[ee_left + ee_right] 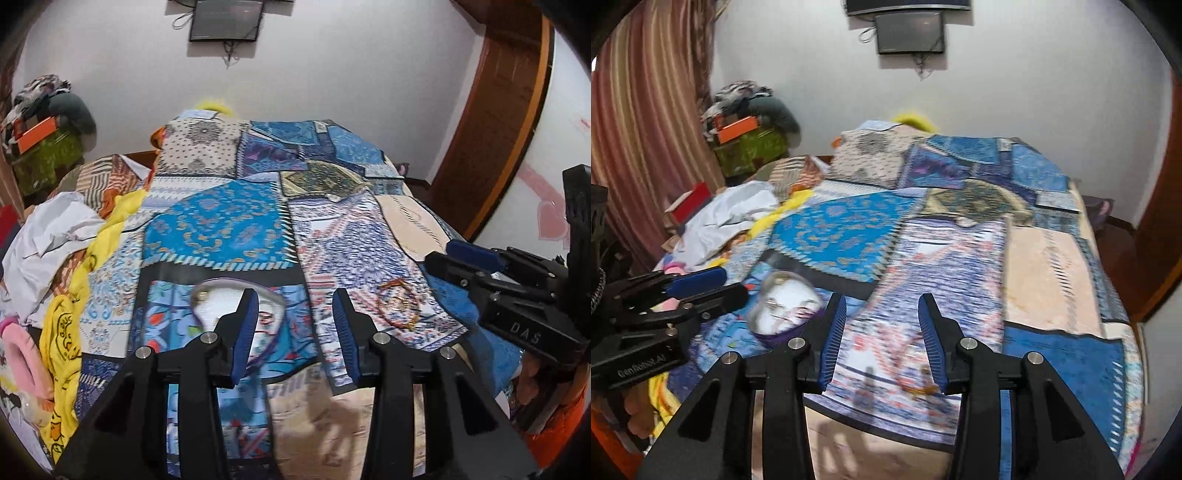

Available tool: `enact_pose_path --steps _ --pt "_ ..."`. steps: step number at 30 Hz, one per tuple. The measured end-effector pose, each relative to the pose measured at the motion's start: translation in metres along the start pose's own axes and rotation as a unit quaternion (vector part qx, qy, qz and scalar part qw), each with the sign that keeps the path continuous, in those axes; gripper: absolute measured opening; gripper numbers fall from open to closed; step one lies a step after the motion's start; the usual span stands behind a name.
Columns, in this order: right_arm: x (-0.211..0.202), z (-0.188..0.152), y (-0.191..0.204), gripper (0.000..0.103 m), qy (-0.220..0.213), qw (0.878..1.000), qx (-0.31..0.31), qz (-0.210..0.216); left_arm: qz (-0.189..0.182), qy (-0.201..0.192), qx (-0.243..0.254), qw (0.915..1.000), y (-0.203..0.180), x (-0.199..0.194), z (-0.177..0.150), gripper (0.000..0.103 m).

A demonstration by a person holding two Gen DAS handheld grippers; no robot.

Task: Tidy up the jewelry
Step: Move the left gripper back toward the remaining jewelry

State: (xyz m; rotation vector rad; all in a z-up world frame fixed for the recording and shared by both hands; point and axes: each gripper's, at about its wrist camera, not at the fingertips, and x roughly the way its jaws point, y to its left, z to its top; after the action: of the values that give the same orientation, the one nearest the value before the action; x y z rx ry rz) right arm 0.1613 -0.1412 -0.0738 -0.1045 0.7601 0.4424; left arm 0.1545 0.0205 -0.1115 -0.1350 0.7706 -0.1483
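A clear round jewelry box with a purple rim [225,306] lies on the patterned bedspread, just left of my open left gripper [295,332]; its left finger covers part of the rim. Red-gold bangles with small rings [399,304] lie to the right of that gripper. My right gripper [882,336] is open and empty above the bedspread; the bangles show blurred near its right finger [919,384]. The box also shows in the right wrist view [786,306], left of the fingers. Each gripper appears in the other's view, the right gripper [476,266] and the left gripper [701,288].
The blue patchwork bedspread [229,221] covers the bed. Crumpled white cloth [48,236] and yellow cloth [62,332] lie at the left. A pile of clothes and an orange box [738,125] stand by the striped curtain [646,129]. A wooden door frame [498,122] is at the right.
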Motion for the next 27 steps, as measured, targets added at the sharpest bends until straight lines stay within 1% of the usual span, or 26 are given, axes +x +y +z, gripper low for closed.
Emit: enact_pose_path --steps 9,11,12,18,21,25,27 --pt "-0.025 -0.016 -0.057 0.037 -0.008 0.998 0.038 -0.048 -0.025 0.023 0.033 0.9989 -0.048 0.028 0.002 0.042" --pt "-0.029 -0.019 -0.065 0.037 -0.008 0.998 0.044 -0.053 -0.026 0.029 0.039 0.9985 -0.056 0.035 0.000 0.046" --pt "-0.030 -0.022 -0.069 0.037 -0.007 0.997 0.046 -0.056 -0.025 0.034 0.040 0.9983 -0.059 0.041 -0.001 0.047" --pt "-0.025 -0.038 -0.082 0.038 0.016 0.997 0.051 -0.061 -0.028 0.068 0.035 0.9967 -0.063 0.064 -0.012 0.047" --pt "-0.016 -0.045 -0.086 0.038 0.031 0.996 0.056 -0.057 -0.038 0.081 0.030 0.9955 -0.064 0.071 -0.016 0.047" --pt "-0.005 -0.053 -0.090 0.038 0.050 0.996 0.061 -0.049 -0.049 0.101 0.037 0.9930 -0.071 0.083 -0.021 0.047" --pt "-0.002 -0.056 -0.089 0.038 0.057 0.996 0.058 -0.047 -0.054 0.107 0.039 0.9920 -0.075 0.087 -0.023 0.049"
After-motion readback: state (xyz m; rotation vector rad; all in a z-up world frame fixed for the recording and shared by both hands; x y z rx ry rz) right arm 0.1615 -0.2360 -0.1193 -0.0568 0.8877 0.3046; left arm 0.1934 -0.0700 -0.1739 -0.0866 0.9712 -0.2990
